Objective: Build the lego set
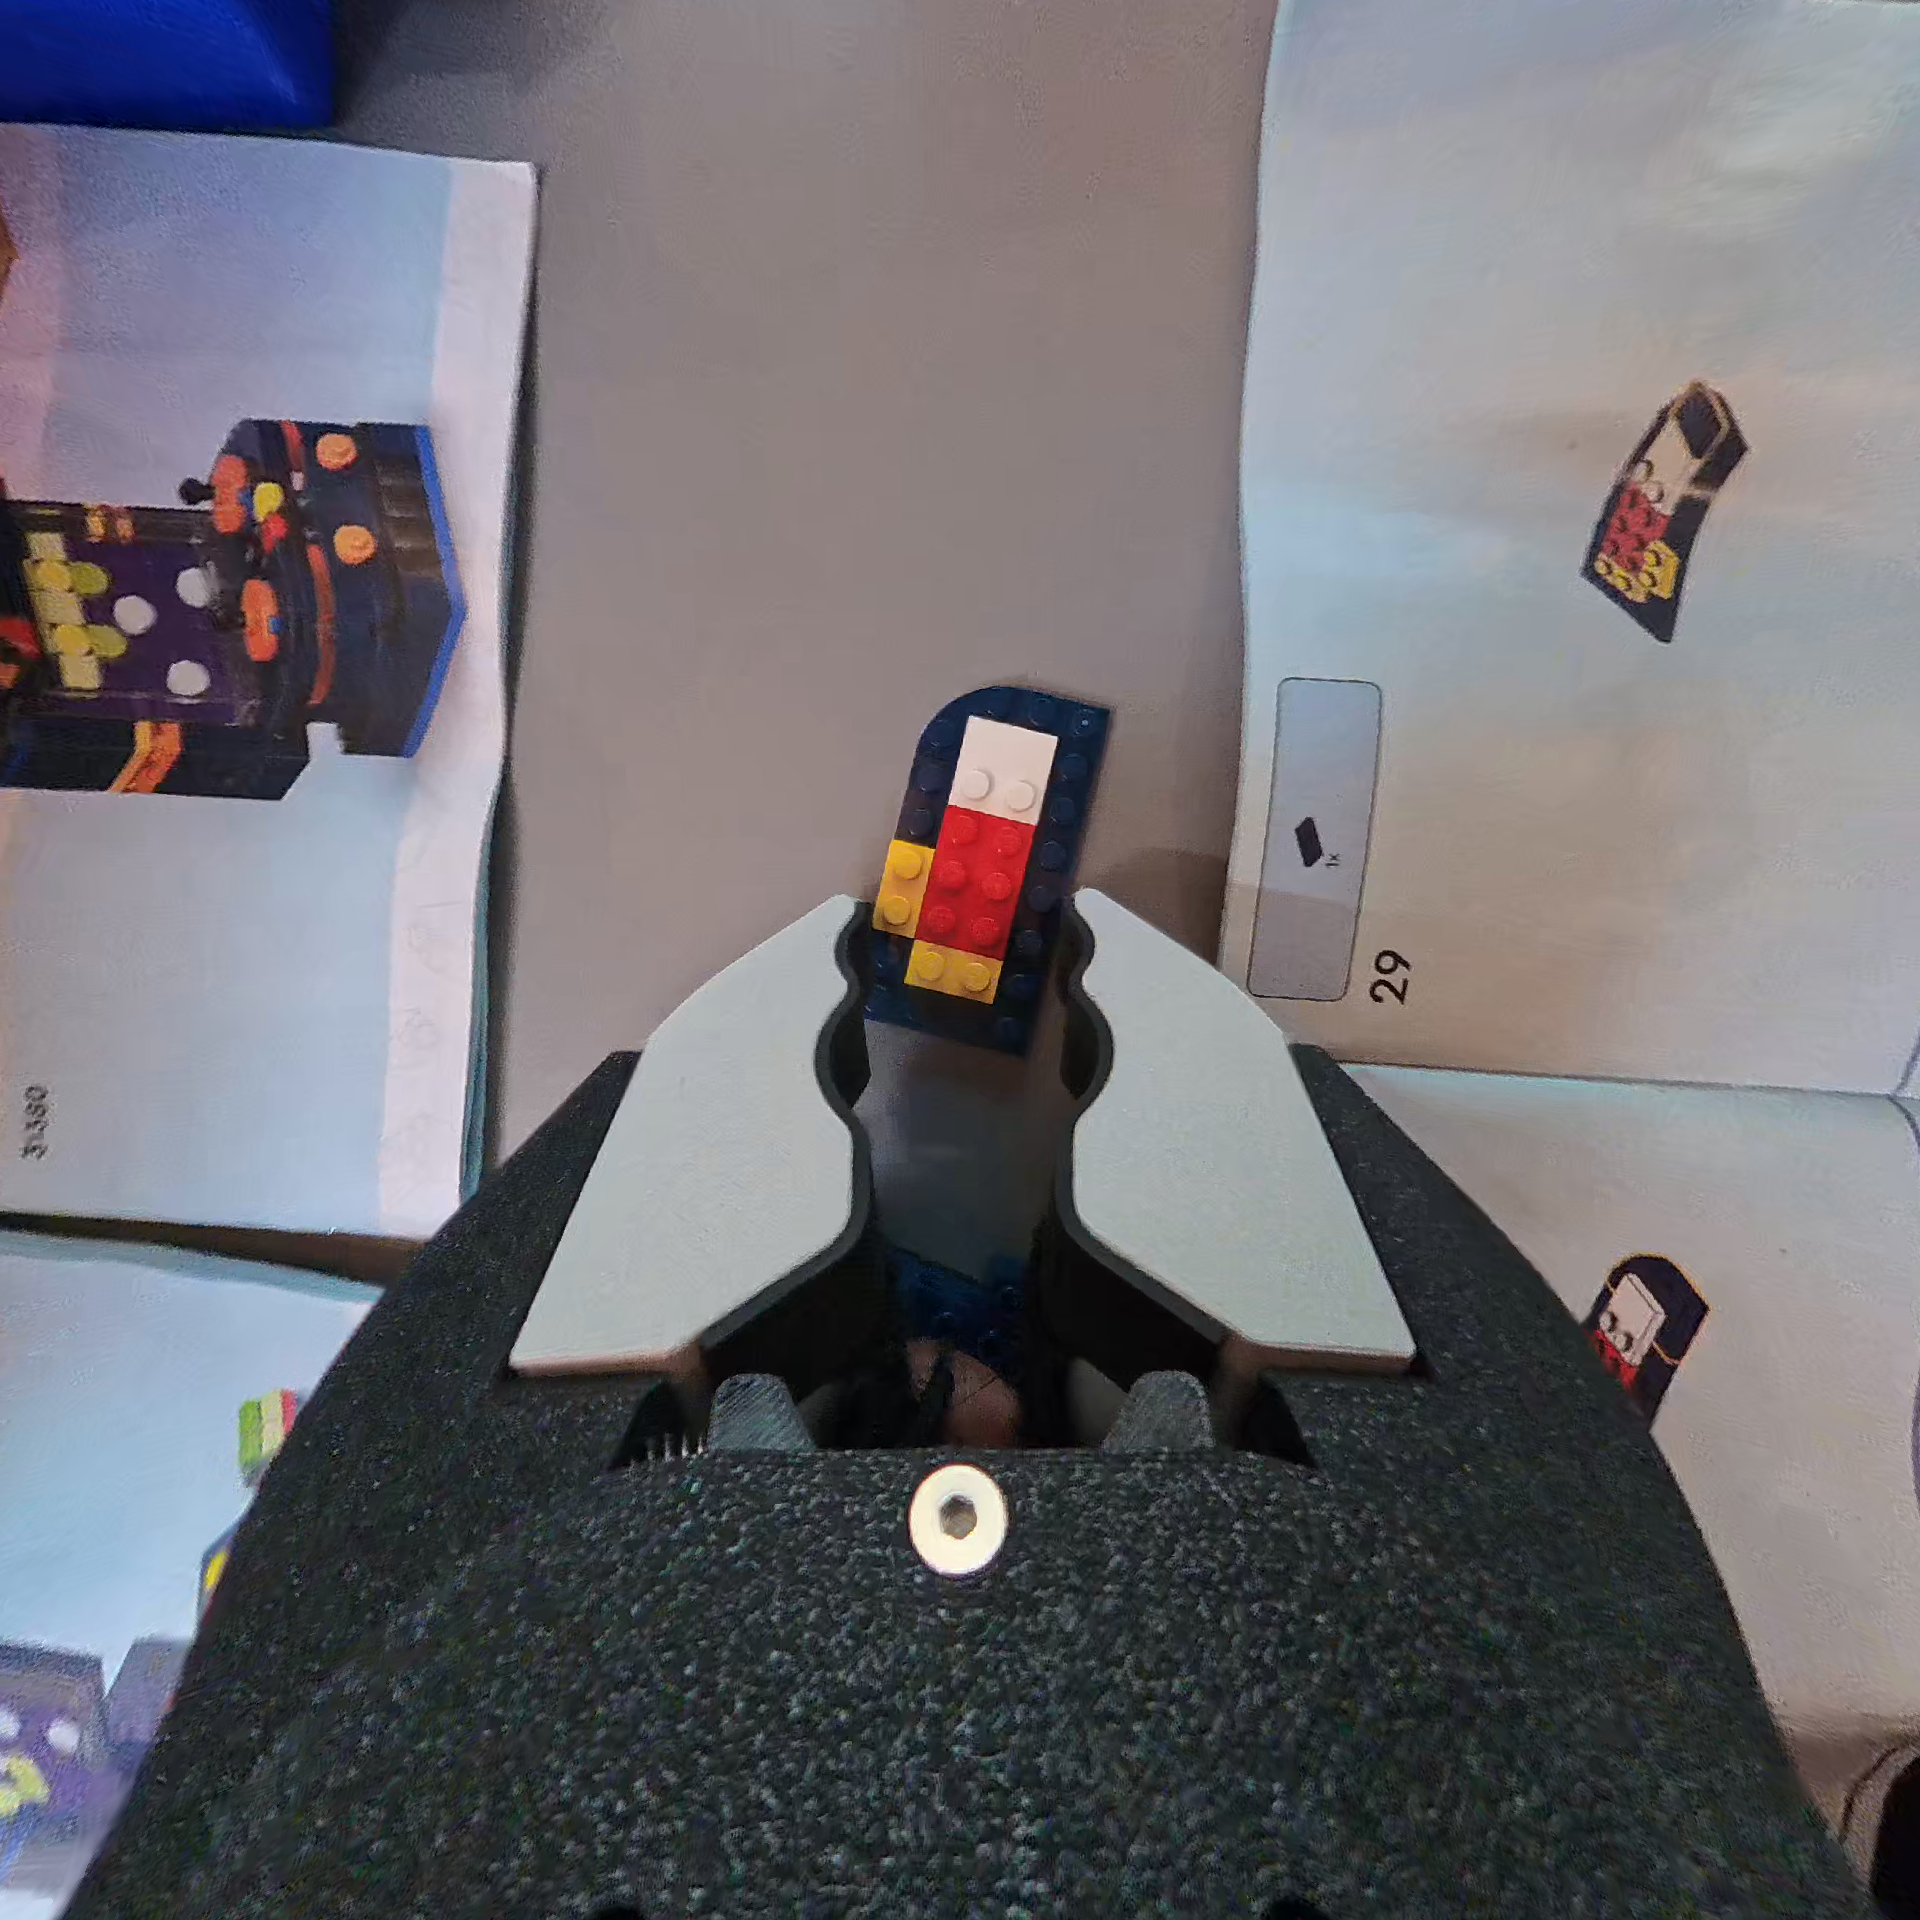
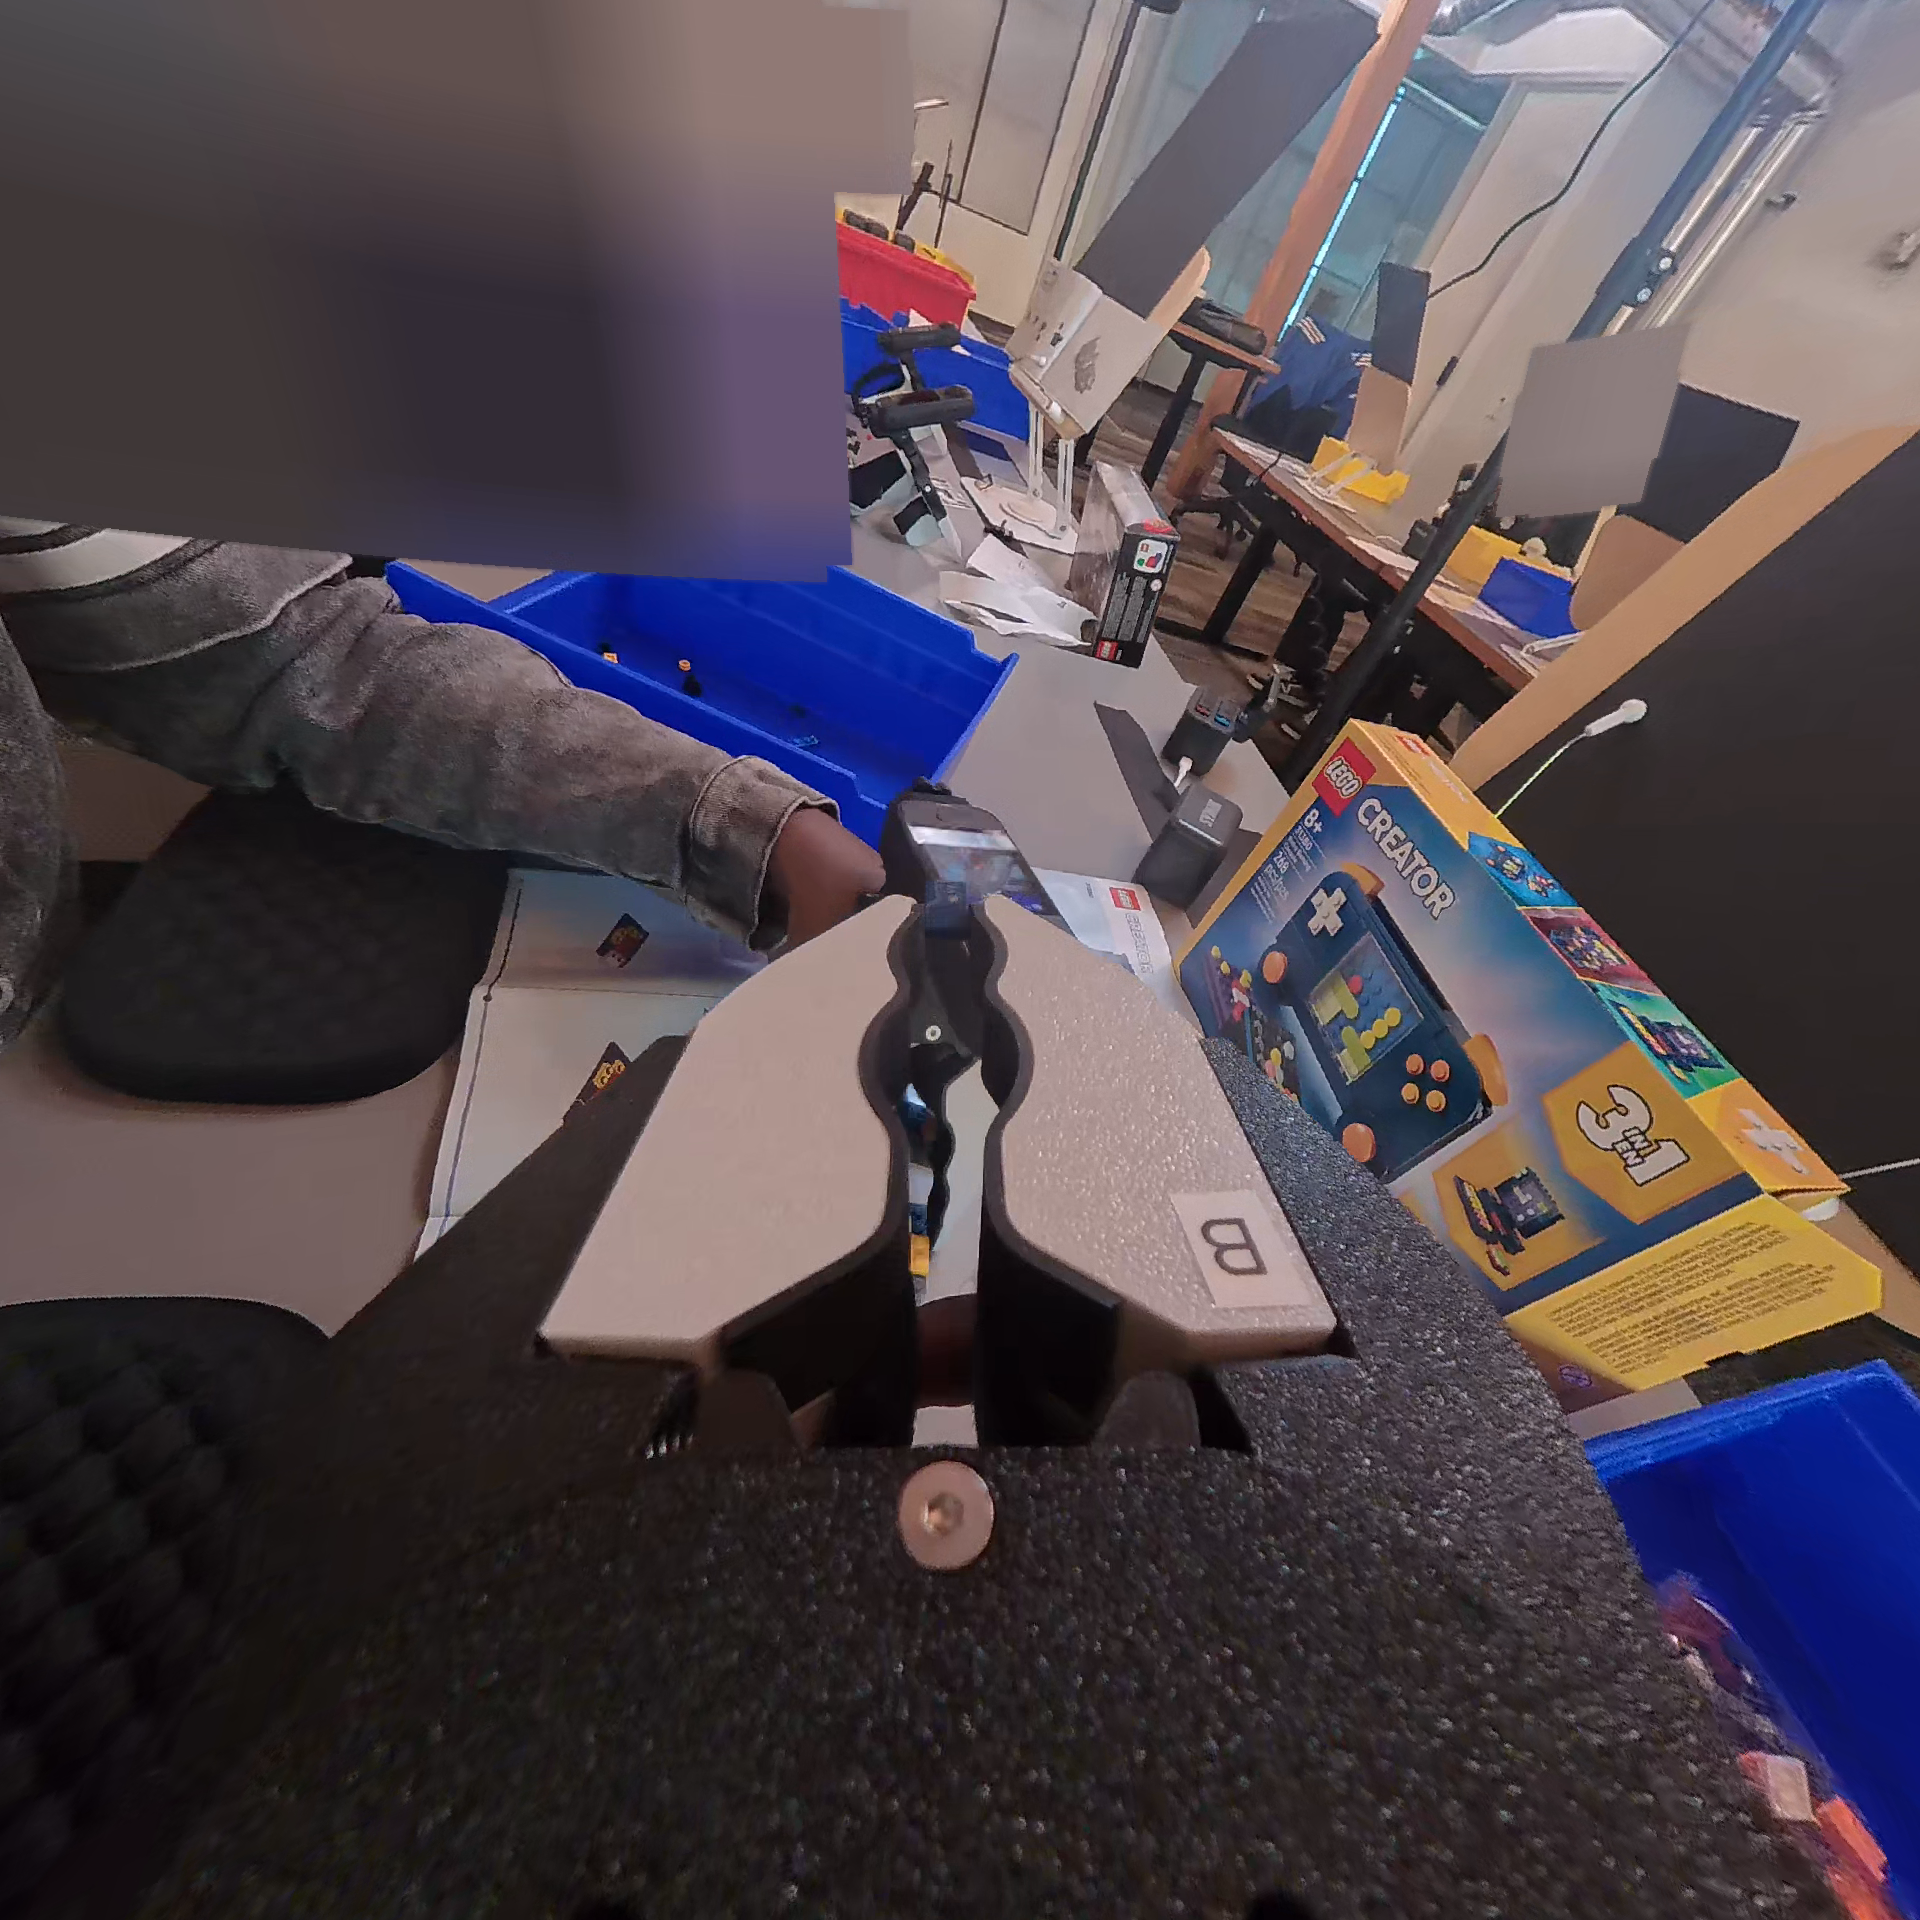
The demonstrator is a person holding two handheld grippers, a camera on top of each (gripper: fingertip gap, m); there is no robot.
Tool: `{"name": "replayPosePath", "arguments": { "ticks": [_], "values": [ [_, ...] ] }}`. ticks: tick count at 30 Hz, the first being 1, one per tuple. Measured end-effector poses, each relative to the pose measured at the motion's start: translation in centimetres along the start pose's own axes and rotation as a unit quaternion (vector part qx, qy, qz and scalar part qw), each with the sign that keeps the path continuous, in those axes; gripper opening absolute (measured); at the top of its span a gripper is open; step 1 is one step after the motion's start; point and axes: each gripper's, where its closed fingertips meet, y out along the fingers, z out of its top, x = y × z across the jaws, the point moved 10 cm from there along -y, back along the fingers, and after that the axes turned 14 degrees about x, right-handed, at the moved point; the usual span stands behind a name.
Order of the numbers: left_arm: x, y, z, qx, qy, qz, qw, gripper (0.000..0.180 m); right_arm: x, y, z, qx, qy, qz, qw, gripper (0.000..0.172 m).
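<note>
In the left wrist view, my left gripper (image 1: 966, 920) is closed on the sides of a dark blue studded plate (image 1: 1049, 862). The plate carries a white brick (image 1: 1003, 769), a red brick (image 1: 977, 883) and yellow bricks (image 1: 902, 883), and sits low over the grey table (image 1: 883, 416). In the right wrist view, my right gripper (image 2: 945, 914) is shut on a small dark blue piece (image 2: 945, 902) at its fingertips. It is raised above the table, just behind the left gripper's black body (image 2: 961, 847), which a hand in a grey sleeve (image 2: 416, 707) holds.
Open instruction pages lie to the right (image 1: 1558, 727) and left (image 1: 260, 883) of the plate. A blue bin (image 2: 748, 665) stands behind the hand and another blue bin (image 2: 1787, 1558) is at the lower right. A yellow and blue toy box (image 2: 1507, 1039) lies at the right. Black pads (image 2: 281, 935) lie at the left. The left gripper's tips are roughly 25 centimeters from the right gripper's.
</note>
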Motion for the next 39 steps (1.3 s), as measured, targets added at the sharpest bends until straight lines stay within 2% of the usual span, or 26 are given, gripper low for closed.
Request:
{"name": "replayPosePath", "arguments": {
  "ticks": [4, 7, 11, 16, 19, 23, 29, 39],
  "values": [
    [1.5, -2.9, 1.7, 0.083, -0.025, 0.07, 0.994, 0.033, -0.3, -0.6, 0.6, 0.007, 0.0, -0.008, 1.0, 0.008],
    [4.8, -6.3, 2.4, 0.132, -0.064, 0.116, 0.982, 0.033, -0.9, -1.0, 0.9, 0.004, 0.018, -0.03, 0.999, 0.008],
    [10.9, -8.8, -0.5, 0.1, -0.109, 0.204, 0.968, 0.033, -3.9, -0.9, -0.5, -0.035, 0.082, -0.071, 0.994, 0.008],
    [15.0, -8.0, -4.7, 0.044, -0.179, 0.258, 0.948, 0.034, -10.2, 1.1, -5.6, -0.059, 0.225, -0.139, 0.963, 0.008],
    [15.3, -6.9, -5.2, 0.021, -0.193, 0.255, 0.947, 0.034, -12.9, 3.4, -8.8, -0.089, 0.284, -0.188, 0.936, 0.008],
    [15.2, -6.2, -5.5, 0.012, -0.207, 0.249, 0.946, 0.034, -13.9, 5.9, -11.5, -0.155, 0.302, -0.23, 0.912, 0.008],
    [15.0, -6.3, -5.9, 0.029, -0.225, 0.235, 0.945, 0.034, -13.7, 7.9, -12.7, -0.257, 0.294, -0.22, 0.894, 0.008],
    [14.7, -6.7, -6.4, 0.057, -0.229, 0.211, 0.949, 0.034, -14.0, 9.9, -13.1, -0.311, 0.25, -0.248, 0.883, 0.008]
  ]
}}
